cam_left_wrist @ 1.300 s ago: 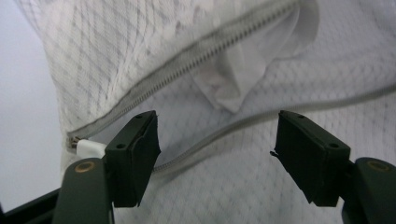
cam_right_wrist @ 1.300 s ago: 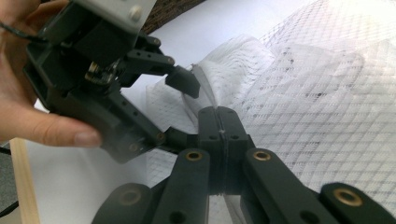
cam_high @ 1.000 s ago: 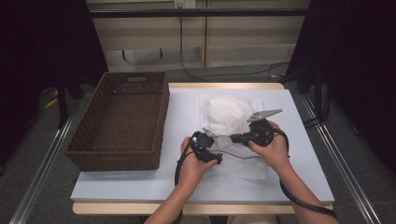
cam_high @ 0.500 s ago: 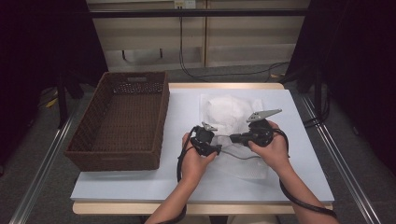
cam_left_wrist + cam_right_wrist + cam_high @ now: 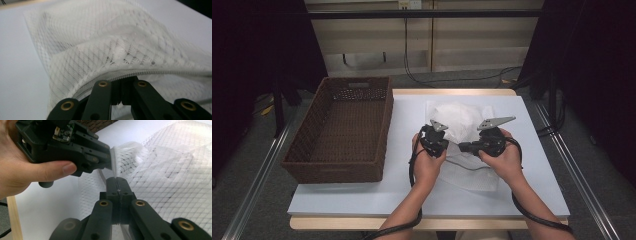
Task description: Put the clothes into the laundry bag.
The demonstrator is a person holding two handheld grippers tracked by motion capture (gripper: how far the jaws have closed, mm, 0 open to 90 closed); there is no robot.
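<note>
The big brown woven basket (image 5: 339, 130) is sitting left of the white mesh zip bag (image 5: 460, 121), which is lying on the pale table (image 5: 362, 197). The left gripper (image 5: 121, 98) and right gripper (image 5: 117, 185) are both pinching the bag's edge tight.

Two black grippers, left gripper (image 5: 435, 136) and right gripper (image 5: 463, 146), brass-coloured rivets, grey triangular top plates, trailing black cables.

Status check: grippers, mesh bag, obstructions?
Left gripper and right gripper both shut on white mesh zip bag. Brown wicker basket well left, nothing blocking.
</note>
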